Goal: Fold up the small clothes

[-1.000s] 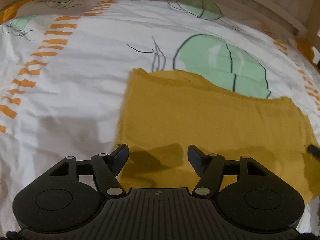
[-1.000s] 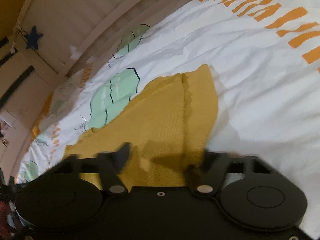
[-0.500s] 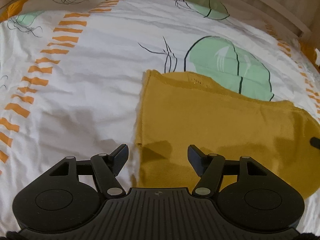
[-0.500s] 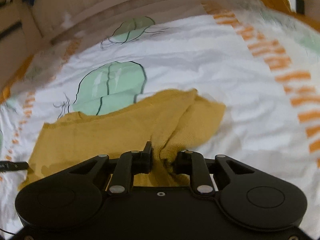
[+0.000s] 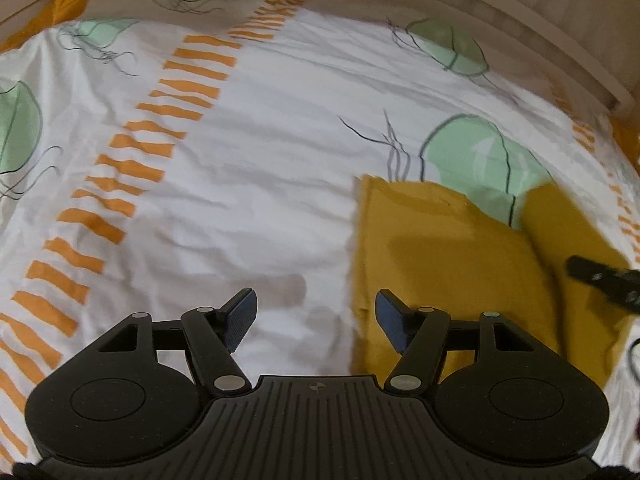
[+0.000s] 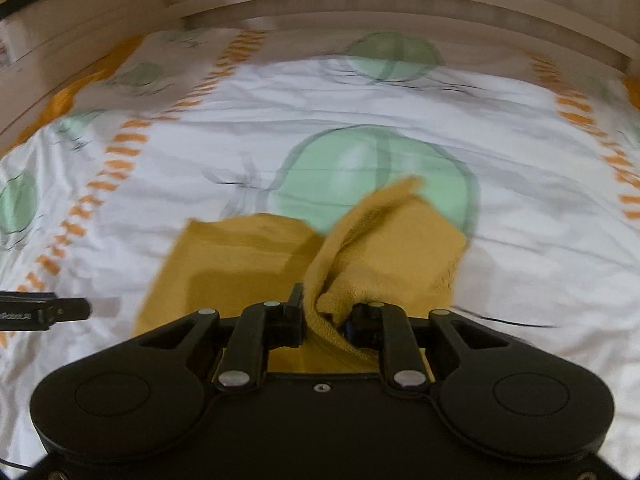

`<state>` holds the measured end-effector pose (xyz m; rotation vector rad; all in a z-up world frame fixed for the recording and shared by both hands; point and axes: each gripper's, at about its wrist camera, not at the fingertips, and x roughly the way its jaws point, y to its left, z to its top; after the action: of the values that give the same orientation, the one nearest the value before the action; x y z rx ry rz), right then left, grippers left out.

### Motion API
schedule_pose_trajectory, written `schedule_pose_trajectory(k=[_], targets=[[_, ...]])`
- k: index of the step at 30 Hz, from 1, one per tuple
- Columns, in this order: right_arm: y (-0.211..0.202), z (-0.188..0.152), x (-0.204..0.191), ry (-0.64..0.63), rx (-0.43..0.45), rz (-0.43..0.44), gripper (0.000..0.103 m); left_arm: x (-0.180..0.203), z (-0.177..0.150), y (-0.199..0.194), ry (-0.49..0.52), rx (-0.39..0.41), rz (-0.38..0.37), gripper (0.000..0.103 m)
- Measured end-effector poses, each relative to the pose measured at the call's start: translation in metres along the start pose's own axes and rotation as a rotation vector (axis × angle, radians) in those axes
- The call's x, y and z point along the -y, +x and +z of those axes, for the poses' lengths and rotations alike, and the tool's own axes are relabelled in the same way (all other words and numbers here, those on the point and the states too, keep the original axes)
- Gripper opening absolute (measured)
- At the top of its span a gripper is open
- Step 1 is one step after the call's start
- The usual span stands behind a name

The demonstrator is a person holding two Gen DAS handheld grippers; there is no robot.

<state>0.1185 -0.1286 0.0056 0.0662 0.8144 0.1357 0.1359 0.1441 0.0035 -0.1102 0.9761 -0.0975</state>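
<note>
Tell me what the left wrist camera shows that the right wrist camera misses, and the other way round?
Only the left wrist view shows the left tongs standing open with nothing between them, over the white bedsheet. Only the right wrist view shows the right tongs pinching a bunched fold of the yellow cloth and lifting it off the bed. Both show the yellow cloth, the sheet's green and orange print, and a sliver of the other tongs at the picture's edge.

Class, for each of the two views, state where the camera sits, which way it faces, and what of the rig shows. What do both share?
Left wrist: on the left gripper, facing down at the white patterned bedsheet; open jaws show.
Right wrist: on the right gripper, facing down; jaws pinching the mustard-yellow knitted cloth.
Shared: cloth, bedsheet, each other's fingertip.
</note>
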Motion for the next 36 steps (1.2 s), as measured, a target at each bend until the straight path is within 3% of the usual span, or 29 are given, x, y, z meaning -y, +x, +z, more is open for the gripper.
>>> schedule_pose_trajectory(k=[7,18,20,22,23,25,28,32,36], targets=[[0.033,-0.001,-0.065,-0.06,-0.04,0.058,0.027,-0.017,0.008,-0.01,-0.034,0.034,0.014,0.064],[0.055,-0.01,-0.101,-0.066,-0.048,0.069,0.027,-0.023,0.009,-0.01,-0.056,0.034,0.006,0.064],[0.063,-0.014,-0.108,-0.079,-0.063,0.079,0.032,-0.023,0.009,-0.01,-0.056,0.033,0.005,0.064],[0.068,-0.017,-0.109,-0.08,-0.064,0.129,0.042,-0.023,0.009,-0.01,-0.058,0.031,0.007,0.064],[0.068,-0.019,-0.108,-0.075,-0.056,0.177,0.05,-0.023,0.009,-0.009,-0.06,0.03,0.009,0.064],[0.063,-0.021,-0.105,-0.069,-0.036,0.276,0.058,-0.025,0.009,-0.008,-0.067,0.03,0.012,0.064],[0.045,-0.022,-0.101,-0.076,0.02,0.362,0.057,-0.026,0.011,-0.006,-0.079,0.032,0.018,0.064],[0.019,-0.02,-0.077,-0.024,0.1,0.396,0.057,-0.023,0.01,-0.006,-0.083,0.037,0.014,0.064],[0.003,-0.02,-0.047,0.023,0.144,0.334,0.057,-0.014,0.008,-0.004,-0.059,0.037,0.003,0.064]])
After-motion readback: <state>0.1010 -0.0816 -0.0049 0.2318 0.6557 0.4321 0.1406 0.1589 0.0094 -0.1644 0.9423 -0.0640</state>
